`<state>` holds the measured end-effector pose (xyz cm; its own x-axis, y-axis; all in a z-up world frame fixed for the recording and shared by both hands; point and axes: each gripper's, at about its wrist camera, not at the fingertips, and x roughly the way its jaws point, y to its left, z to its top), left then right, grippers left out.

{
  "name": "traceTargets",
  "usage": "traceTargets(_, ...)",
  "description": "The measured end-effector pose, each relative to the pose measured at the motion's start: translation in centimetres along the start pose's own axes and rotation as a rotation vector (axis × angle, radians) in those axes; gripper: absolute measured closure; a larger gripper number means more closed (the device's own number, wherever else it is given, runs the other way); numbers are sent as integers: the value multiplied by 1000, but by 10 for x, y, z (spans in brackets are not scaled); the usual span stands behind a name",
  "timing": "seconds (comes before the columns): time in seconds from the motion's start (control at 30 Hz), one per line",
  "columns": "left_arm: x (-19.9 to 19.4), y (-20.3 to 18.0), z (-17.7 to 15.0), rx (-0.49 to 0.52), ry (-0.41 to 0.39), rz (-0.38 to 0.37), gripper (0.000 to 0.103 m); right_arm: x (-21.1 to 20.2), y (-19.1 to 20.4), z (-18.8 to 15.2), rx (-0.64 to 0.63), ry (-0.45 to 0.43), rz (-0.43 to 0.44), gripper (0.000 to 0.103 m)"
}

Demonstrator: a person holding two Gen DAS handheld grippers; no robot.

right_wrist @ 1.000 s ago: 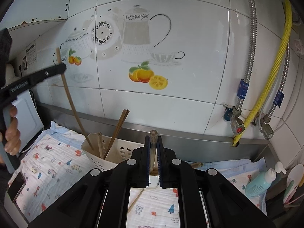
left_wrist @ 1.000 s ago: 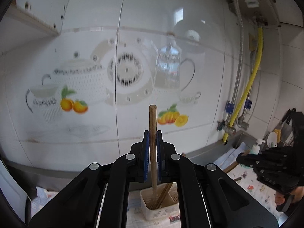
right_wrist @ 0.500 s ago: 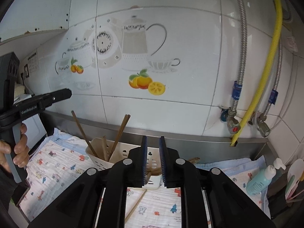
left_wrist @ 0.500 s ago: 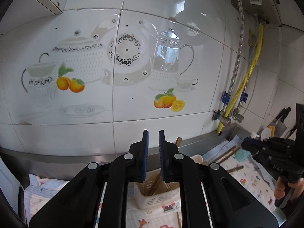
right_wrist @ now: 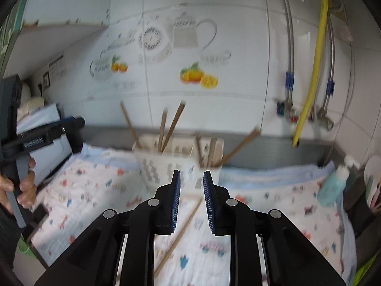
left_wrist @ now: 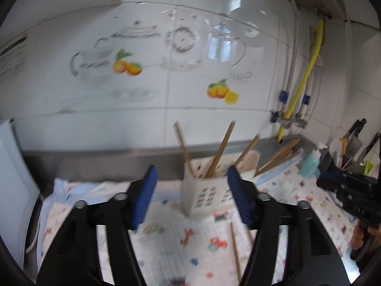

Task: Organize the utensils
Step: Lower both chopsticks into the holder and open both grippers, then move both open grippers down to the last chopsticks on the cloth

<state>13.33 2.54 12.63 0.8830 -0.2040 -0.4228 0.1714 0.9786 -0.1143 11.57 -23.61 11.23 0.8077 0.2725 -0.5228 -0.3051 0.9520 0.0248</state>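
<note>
Both the left gripper (left_wrist: 190,196) and the right gripper (right_wrist: 191,200) are open and empty. Align the right fingers astride the loose chopstick (right_wrist: 177,236) on the cloth (right_wrist: 273,214), then close.

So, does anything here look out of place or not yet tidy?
Yes. One chopstick lies loose on the cloth before the holder, not standing in it. More chopsticks lie right of the holder, against the back ledge. Both grippers, left and right, are open and empty.
</note>
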Motion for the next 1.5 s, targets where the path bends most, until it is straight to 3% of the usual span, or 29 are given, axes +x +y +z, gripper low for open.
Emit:
traceTargets(0.3,-22,17,-63,-42,51,59,24,32,30,-90,83,155,43,83)
traceTargets(0.53,-34,24,-98,-34,62,136,19,57,40,-131,165,228,28,83)
traceTargets(0.67,-37,26,-109,-27,64,172,19,68,40,-139,199,253,9,83)
traceTargets(1.0,-36,36,-126,-56,97,174,18,91,42,-150,243,304,-18,85)
traceTargets(1.5,-26,32,-147,-62,159,161,18,97,45,-153,242,308,-74,94)
